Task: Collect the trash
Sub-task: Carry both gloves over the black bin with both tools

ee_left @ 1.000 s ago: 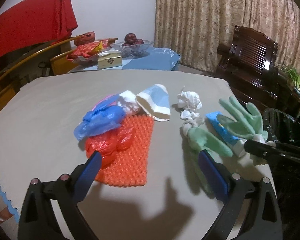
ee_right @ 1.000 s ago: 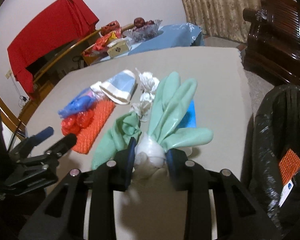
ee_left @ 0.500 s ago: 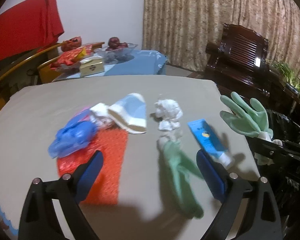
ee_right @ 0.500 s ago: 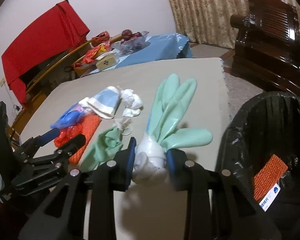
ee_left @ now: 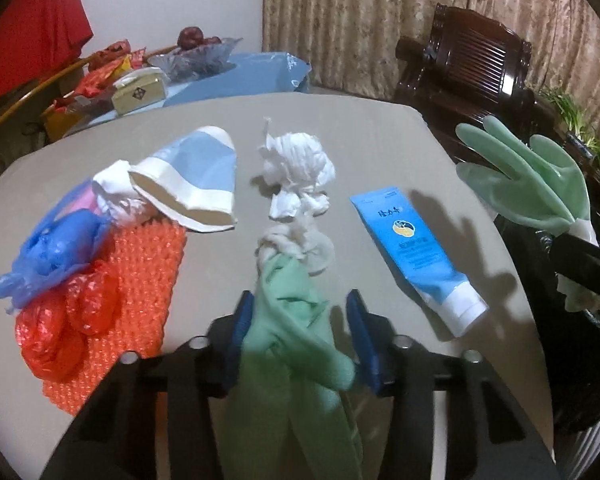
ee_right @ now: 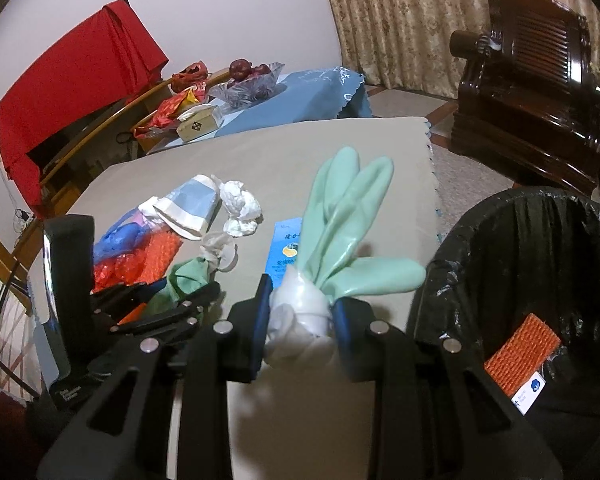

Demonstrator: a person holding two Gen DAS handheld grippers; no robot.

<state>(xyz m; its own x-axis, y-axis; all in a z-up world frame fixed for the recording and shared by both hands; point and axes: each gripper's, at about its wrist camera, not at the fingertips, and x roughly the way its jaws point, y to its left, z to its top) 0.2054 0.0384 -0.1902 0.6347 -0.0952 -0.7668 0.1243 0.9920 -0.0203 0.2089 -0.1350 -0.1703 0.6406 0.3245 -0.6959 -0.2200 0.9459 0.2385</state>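
Crumpled green glove between closing left gripper jaws; second glove pinched in right gripper.

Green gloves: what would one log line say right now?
left gripper: closing around table glove | right gripper: shut on second glove | bin: beside

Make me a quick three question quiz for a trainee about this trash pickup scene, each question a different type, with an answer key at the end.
1. True or false: the right gripper is shut on a green glove.
2. Multiple choice: what lies between the left gripper's closing jaws? A) the blue tube B) the second green glove C) the crumpled white tissue
3. Fill in: inside the black-lined trash bin there already lies an ______ scrubbing pad.

Key: 1 true; 2 B; 3 orange.
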